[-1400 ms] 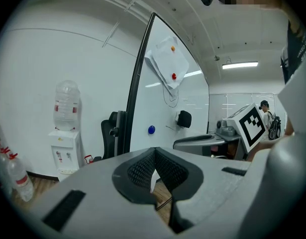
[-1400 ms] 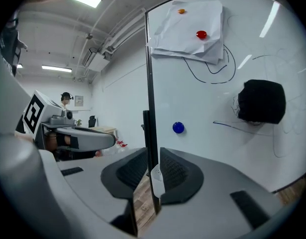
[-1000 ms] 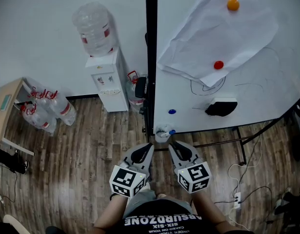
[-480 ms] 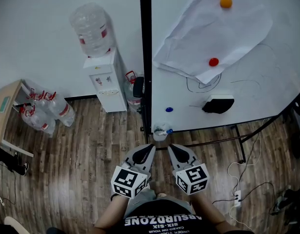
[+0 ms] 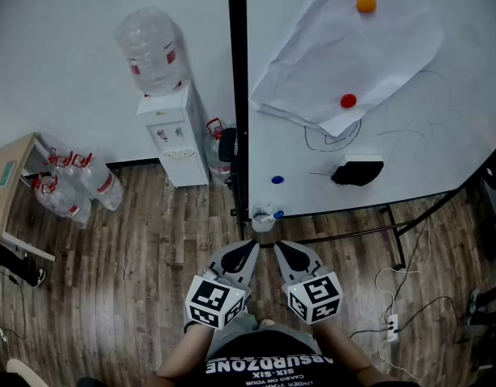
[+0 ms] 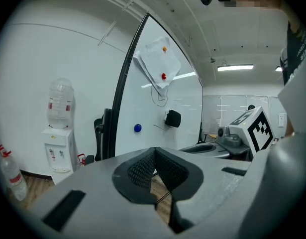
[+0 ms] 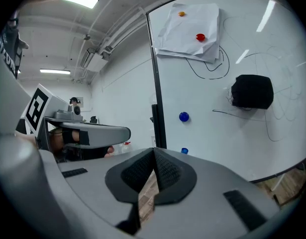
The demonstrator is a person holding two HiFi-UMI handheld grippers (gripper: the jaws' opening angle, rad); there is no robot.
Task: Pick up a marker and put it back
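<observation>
A blue-capped marker (image 5: 277, 214) stands in a small holder (image 5: 264, 217) at the whiteboard's (image 5: 409, 143) lower left corner; its cap (image 7: 184, 151) shows just above my right jaws. My left gripper (image 5: 246, 247) and right gripper (image 5: 278, 246) sit side by side below the holder, a short way from it. Both point toward the board. In the left gripper view the left gripper (image 6: 155, 151) has its pads touching, with nothing between them. In the right gripper view the right gripper (image 7: 153, 150) is likewise shut and empty.
A sheet of paper (image 5: 344, 47) hangs on the board under an orange magnet (image 5: 365, 3) and a red one (image 5: 348, 101). A blue magnet (image 5: 277, 180) and a black eraser (image 5: 357, 172) sit lower. A water dispenser (image 5: 175, 131) and spare bottles (image 5: 78, 184) stand left. Cables (image 5: 393, 305) lie right.
The board and its holder have drifted slightly left in the head view. Both grippers stay side by side in nearly the same spot.
</observation>
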